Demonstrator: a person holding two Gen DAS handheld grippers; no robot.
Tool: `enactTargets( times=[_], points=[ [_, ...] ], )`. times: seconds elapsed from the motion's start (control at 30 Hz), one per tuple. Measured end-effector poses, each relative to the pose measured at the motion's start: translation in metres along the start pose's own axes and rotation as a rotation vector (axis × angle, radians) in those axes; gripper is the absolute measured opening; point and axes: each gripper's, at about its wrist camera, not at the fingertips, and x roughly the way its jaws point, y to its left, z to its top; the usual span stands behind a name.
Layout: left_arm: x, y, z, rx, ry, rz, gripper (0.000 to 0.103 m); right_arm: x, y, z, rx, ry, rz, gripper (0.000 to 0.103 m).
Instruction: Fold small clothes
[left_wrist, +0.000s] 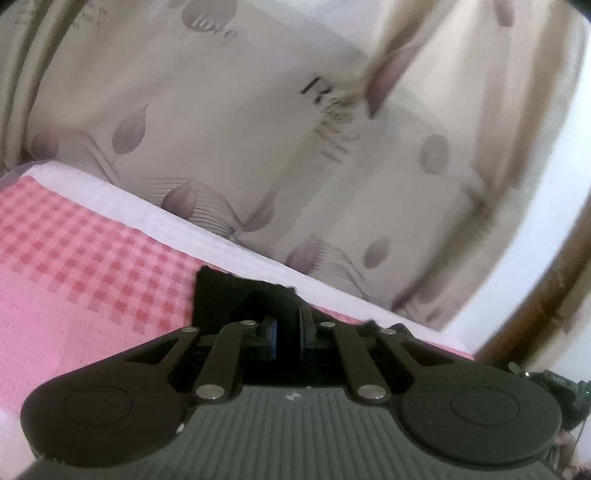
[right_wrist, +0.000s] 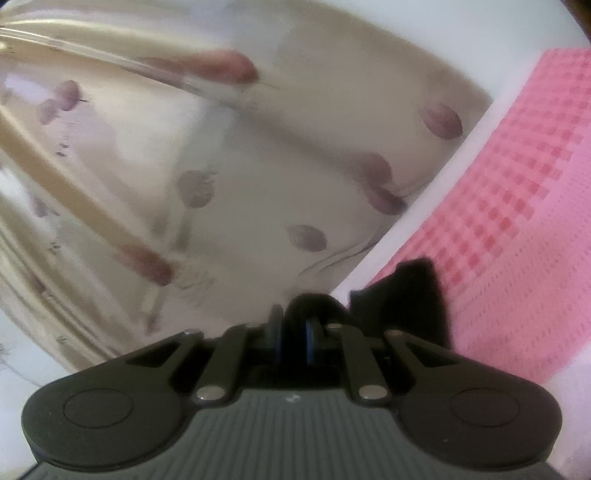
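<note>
left wrist: pink blanket (left_wrist: 92, 258), leaf-print bedding (left_wrist: 221, 129) beyond.

One black garment (left_wrist: 236, 295) was seen, clamped by two grippers. One pink checked blanket (left_wrist: 74, 258) and one leaf-print sheet (left_wrist: 221, 147) were counted.

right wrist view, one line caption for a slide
Right hand-held gripper shut on black cloth over pink checked towel.

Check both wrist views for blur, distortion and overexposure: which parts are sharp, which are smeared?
Left wrist view: the left claw and pink checked cloth are fairly sharp; the leaf-print bedding is motion-smeared, worst at upper right; fisheye bends the edges. Right wrist view: the right claw is sharp, the bedding heavily streaked, the white strip blown out.
</note>
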Motion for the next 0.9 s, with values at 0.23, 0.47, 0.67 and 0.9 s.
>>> enactTargets(
  times=[0.23,0.47,0.67,0.9],
  points=[
    [0.074,0.026,0.012,-0.019,0.031,0.092,0.01,0.071,-0.039,0.017,0.069,0.019,-0.095,0.012],
    [0.122,0.049,0.012,-0.053,0.057,0.114,0.014,0.104,-0.075,0.017,0.179,-0.008,-0.117,0.012],
    [0.128,0.062,0.011,-0.165,0.055,0.072,0.08,0.105,-0.104,0.01,0.392,-0.058,-0.025,0.025],
    [0.09,0.075,0.028,-0.258,-0.157,0.099,0.102,0.074,-0.099,0.009,0.432,-0.252,0.21,0.073]
  ],
)
